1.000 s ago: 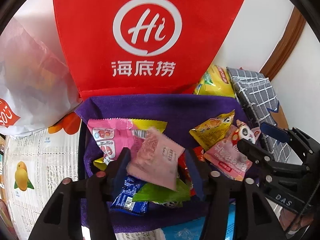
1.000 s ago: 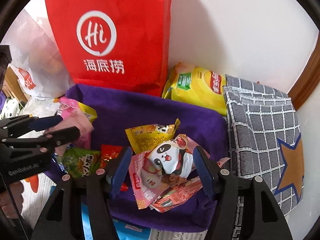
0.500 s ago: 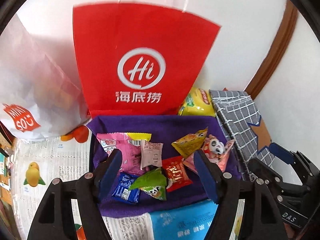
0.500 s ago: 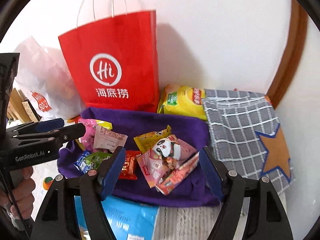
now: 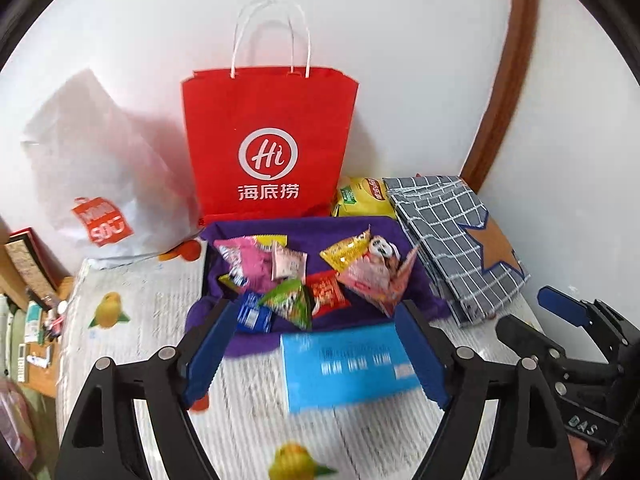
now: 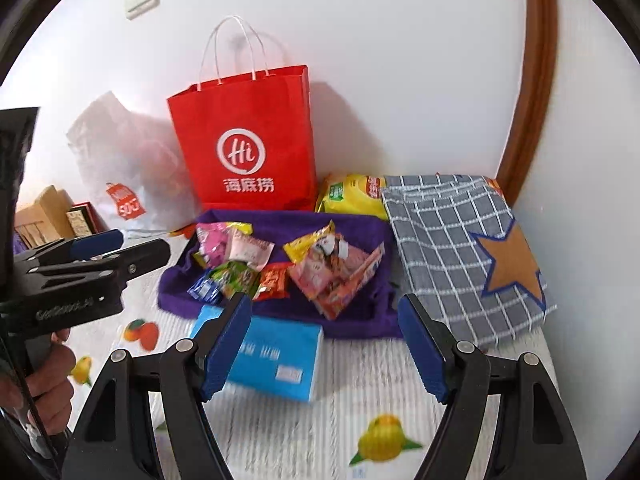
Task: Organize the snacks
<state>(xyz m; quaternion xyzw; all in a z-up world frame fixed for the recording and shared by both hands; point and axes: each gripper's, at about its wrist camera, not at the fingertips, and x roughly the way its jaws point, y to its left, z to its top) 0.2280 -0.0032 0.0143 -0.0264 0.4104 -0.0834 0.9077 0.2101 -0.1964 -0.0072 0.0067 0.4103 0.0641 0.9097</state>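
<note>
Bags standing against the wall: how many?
2. The red paper bag stands behind the purple cloth; the white plastic bag slumps to its left. Others may be hidden behind them.

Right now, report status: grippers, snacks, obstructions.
Left gripper open, empty. Right gripper open, empty. Snack packets loose on purple cloth. Blue box lies between grippers and snacks.
</note>
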